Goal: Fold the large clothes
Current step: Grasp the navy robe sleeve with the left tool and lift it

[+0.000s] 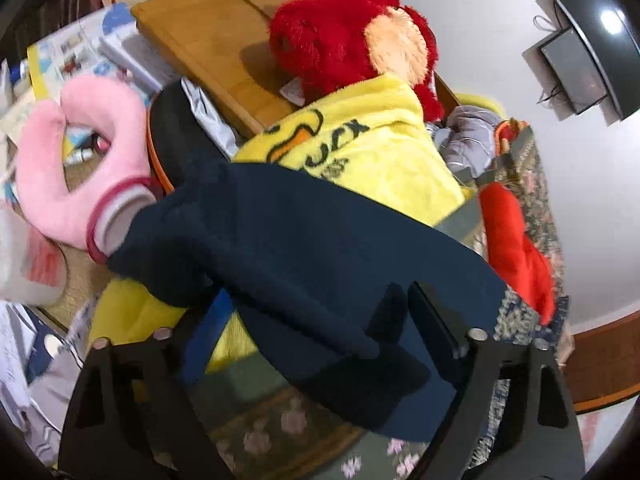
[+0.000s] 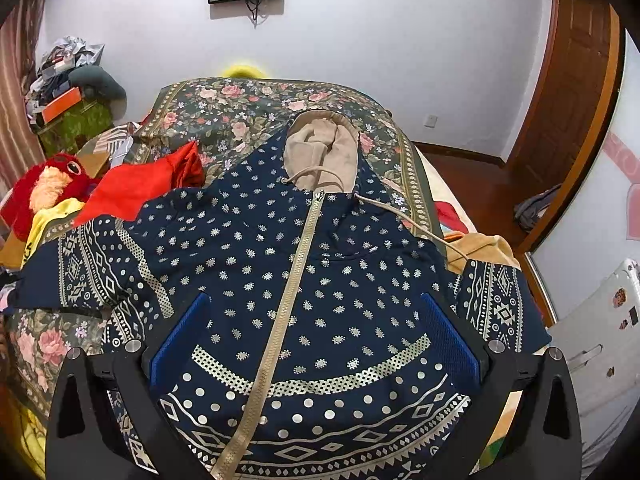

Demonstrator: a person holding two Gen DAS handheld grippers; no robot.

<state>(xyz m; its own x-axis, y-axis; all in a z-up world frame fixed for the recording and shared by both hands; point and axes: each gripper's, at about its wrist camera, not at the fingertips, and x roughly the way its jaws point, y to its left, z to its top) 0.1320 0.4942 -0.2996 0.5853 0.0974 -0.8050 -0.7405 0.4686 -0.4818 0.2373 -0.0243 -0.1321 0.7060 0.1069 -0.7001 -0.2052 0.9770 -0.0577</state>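
A navy hoodie (image 2: 320, 288) with a silver pattern, a zipper and a beige-lined hood (image 2: 320, 152) lies front-up on a floral bedspread (image 2: 240, 108). My right gripper (image 2: 316, 340) hovers over its lower front, open, with nothing between the blue pads (image 2: 180, 340). In the left wrist view one sleeve (image 1: 280, 232) shows its plain navy inside and ends in a pink-and-grey striped cuff (image 1: 116, 216). This sleeve runs across the gap of my left gripper (image 1: 316, 300). The jaws stand wide on either side of it, and I see no firm pinch.
Left of the bed are a red plush toy (image 1: 340, 28), a yellow duck towel (image 1: 372, 152), a pink neck pillow (image 1: 80, 152) and a wooden board (image 1: 208, 40). A red cloth (image 2: 140, 188) lies by the hoodie's shoulder. A white case (image 2: 600, 344) stands at the right.
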